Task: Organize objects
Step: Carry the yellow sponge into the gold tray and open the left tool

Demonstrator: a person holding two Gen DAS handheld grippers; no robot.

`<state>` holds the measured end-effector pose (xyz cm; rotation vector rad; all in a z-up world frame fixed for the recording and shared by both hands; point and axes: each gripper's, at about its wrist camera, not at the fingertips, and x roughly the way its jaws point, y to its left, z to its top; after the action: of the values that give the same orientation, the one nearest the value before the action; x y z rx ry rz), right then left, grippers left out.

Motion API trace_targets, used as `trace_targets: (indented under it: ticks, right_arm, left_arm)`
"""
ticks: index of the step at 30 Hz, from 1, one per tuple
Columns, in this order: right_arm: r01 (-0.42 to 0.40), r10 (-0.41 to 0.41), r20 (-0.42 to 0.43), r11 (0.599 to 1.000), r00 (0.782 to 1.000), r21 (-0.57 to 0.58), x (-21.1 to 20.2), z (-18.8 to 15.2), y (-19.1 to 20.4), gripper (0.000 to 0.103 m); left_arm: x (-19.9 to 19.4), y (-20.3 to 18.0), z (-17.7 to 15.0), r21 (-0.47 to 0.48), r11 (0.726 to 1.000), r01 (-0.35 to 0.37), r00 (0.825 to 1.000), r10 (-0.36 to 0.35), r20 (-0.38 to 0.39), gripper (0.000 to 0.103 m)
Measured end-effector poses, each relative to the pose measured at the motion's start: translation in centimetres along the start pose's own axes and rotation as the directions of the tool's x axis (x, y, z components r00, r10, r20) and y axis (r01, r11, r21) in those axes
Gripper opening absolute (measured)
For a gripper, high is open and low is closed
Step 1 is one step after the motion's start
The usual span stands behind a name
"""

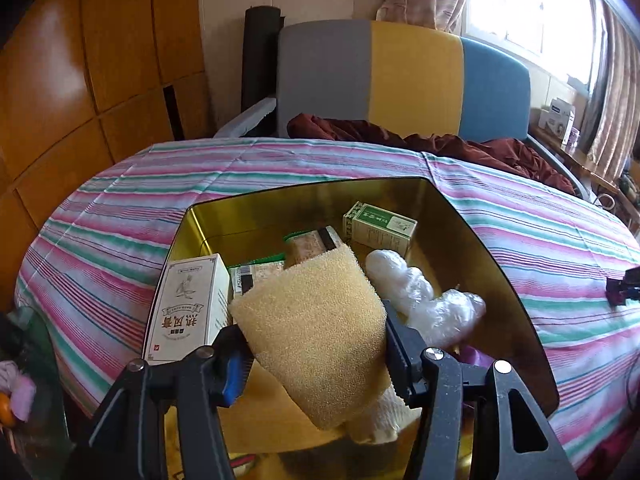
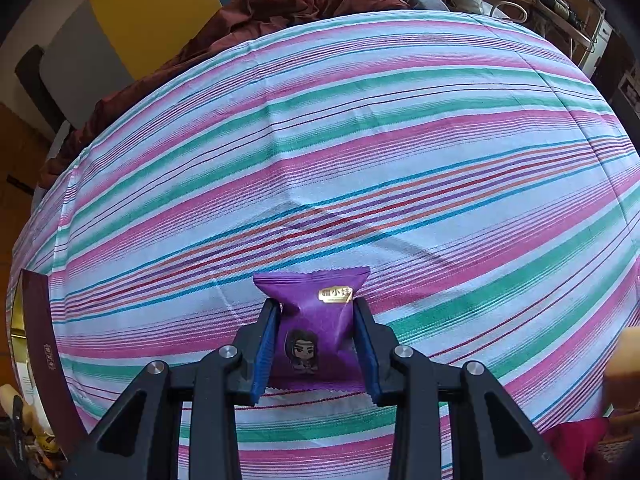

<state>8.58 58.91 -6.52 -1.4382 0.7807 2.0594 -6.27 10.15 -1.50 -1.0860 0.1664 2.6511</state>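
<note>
Striped bedsheet [image 2: 360, 140] fills the right wrist view, which only catches a dark sliver of the gold tin [image 1: 460, 216]; the left view shows its inside. In there: a white box [image 1: 188, 304] at the left wall, a green box [image 1: 380, 228] at the far wall, other packs half hidden by the yellow sponge [image 1: 320, 340] the left gripper [image 1: 316, 344] clamps above them. Right gripper [image 2: 316, 344] pinches a purple snack packet [image 2: 316, 320] over the sheet.

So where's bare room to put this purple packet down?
The striped cloth lies bare from the purple packet up to the maroon blanket. The gold tin is crowded with boxes, leaving bare floor only beside the green box.
</note>
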Motion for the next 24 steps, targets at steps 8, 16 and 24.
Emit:
trace_targets:
  ticks: [8, 16, 24]
  right_arm:
    - [0.047, -0.047, 0.006, 0.998, 0.999, -0.033, 0.1, 0.3, 0.7, 0.036]
    - [0.060, -0.059, 0.010, 0.997, 0.998, -0.042, 0.1, 0.7, 0.8, 0.036]
    - [0.059, -0.058, 0.012, 0.997, 0.998, -0.045, 0.2, 1.3, 0.8, 0.036]
  left_arm:
    - [3.2, 1.8, 1.2, -0.096, 0.992, 0.087, 0.993, -0.094, -0.073, 0.059]
    - [4.3, 2.9, 2.3, -0.187, 0.967, 0.174, 0.970, -0.201, -0.137, 0.060]
    - [4.9, 0.9, 4.7, -0.153, 0.965, 0.211, 0.966, -0.230, -0.119, 0.071]
